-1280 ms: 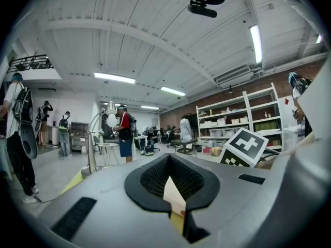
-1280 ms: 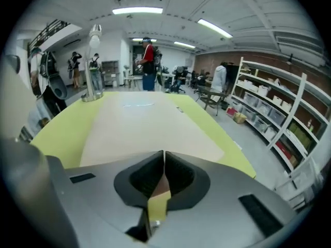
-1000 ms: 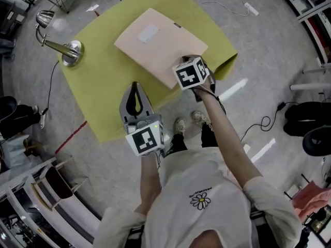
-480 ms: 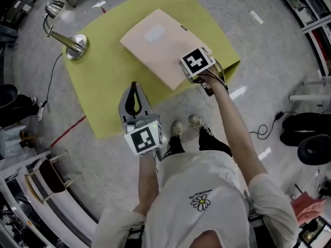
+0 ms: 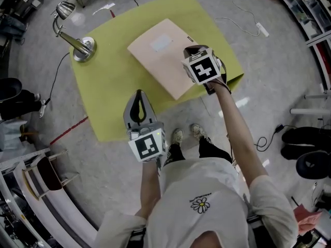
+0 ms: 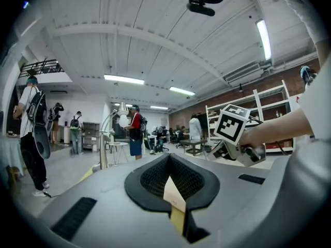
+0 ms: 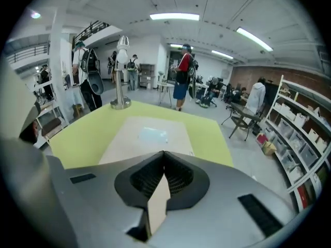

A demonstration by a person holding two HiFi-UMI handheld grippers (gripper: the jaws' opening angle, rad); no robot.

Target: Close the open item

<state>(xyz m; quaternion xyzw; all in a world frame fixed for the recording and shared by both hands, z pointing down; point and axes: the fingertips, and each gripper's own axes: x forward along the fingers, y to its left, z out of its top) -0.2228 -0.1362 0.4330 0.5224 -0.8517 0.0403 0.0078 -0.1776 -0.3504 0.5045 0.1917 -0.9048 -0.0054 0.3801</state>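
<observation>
Folder (image 5: 163,56) lay flat mid-tabletop (image 5: 103,97); R gripper (image 5: 191,50) & L gripper (image 5: 138,94) fingers shut, empty; R prob needed straight lift w/o snagging cover.

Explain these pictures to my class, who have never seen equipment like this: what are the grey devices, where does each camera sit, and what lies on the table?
No robot here: a person holds a two-jaw gripper in each hand. The top-down picture comes from a camera on the person's head; the other two from cameras riding on each gripper, looking along its jaws. The left gripper is over the near edge of the yellow-green table; the right gripper is above a beige folder, lying flat and closed. A desk lamp stands near the table's far left corner. Both grippers are shut and empty.
</observation>
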